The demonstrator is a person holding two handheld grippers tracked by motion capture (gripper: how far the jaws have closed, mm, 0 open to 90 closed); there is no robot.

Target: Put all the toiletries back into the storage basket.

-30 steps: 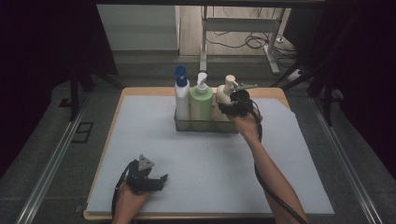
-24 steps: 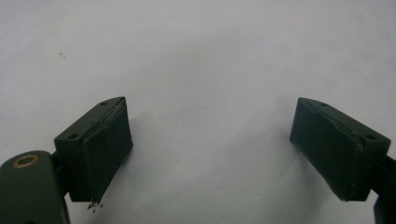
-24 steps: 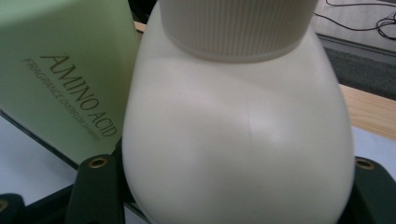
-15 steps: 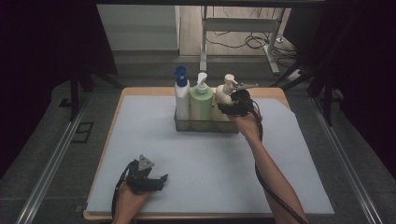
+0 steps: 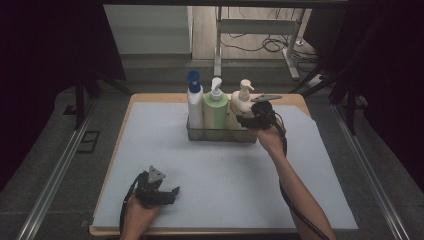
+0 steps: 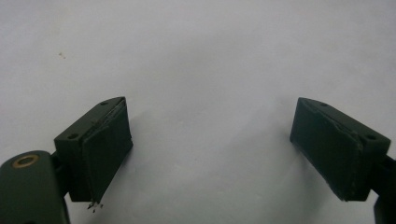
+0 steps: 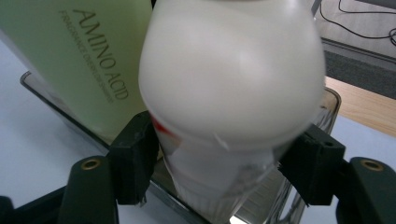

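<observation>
White rounded plastic pump bottle (image 7: 231, 88) sits between our right tool's (image 7: 219, 154) jaws, gripped — nothing has shifted, so lifting comes next; left tool (image 6: 210, 149) gapes wide.

Wooden bench (image 5: 150, 98) covered by a pale blue-grey mat (image 5: 225, 170). Grey floor (image 5: 60, 165) either side, with metal rails (image 5: 50, 185) along it. Beyond the bench: white table frame (image 5: 255, 27), loose cables (image 5: 272, 45) on wooden flooring. Surroundings dark, lighting dim.

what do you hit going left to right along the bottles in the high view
blue-capped white bottle → green pump bottle → cream pump bottle → right gripper, jaws around the cream bottle
</observation>
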